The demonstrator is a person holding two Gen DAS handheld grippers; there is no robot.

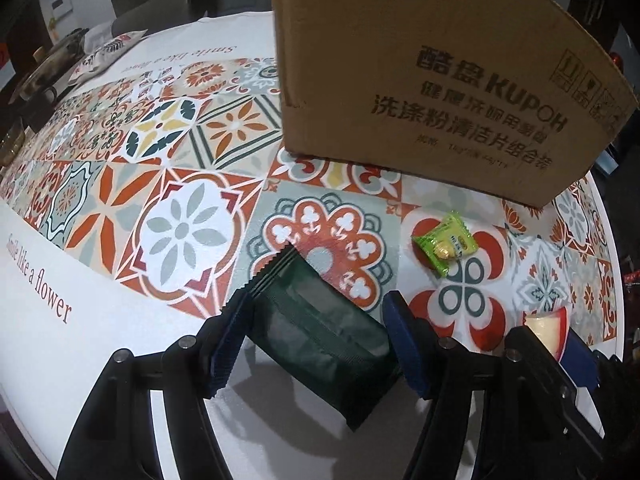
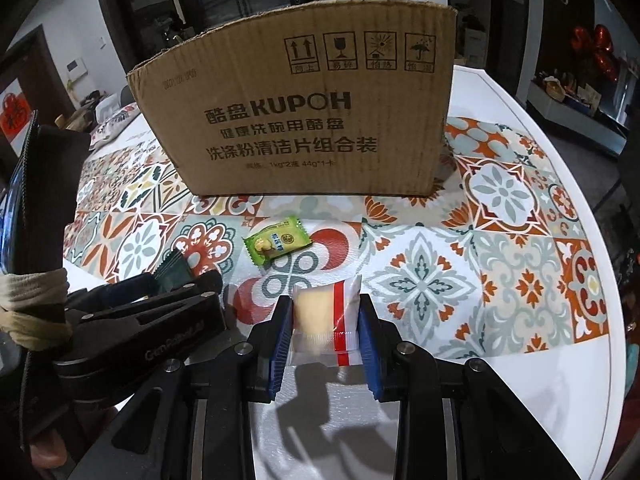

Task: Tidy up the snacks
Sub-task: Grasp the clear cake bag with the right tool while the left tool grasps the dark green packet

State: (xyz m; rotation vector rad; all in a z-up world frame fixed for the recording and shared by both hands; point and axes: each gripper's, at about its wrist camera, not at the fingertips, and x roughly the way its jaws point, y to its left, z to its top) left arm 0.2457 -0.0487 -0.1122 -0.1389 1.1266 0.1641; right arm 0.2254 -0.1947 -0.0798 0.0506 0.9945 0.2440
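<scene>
Dark green packet point(image 1: 320, 332), lime-green candy point(image 2: 275, 245), brown box point(image 2: 312, 120); tablecloth point(image 2: 500, 240) orange-teal floral tiles (white border).

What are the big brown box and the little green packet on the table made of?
The brown box looks like corrugated cardboard: matte, with a ragged fluted top edge and printed black text. The green packet seems to be thin glossy plastic film, judging by its sheen and crimped, serrated ends.

Cardboard box point(image 2: 304, 120) blocks ahead; open tablecloth point(image 2: 500, 240) right.
</scene>
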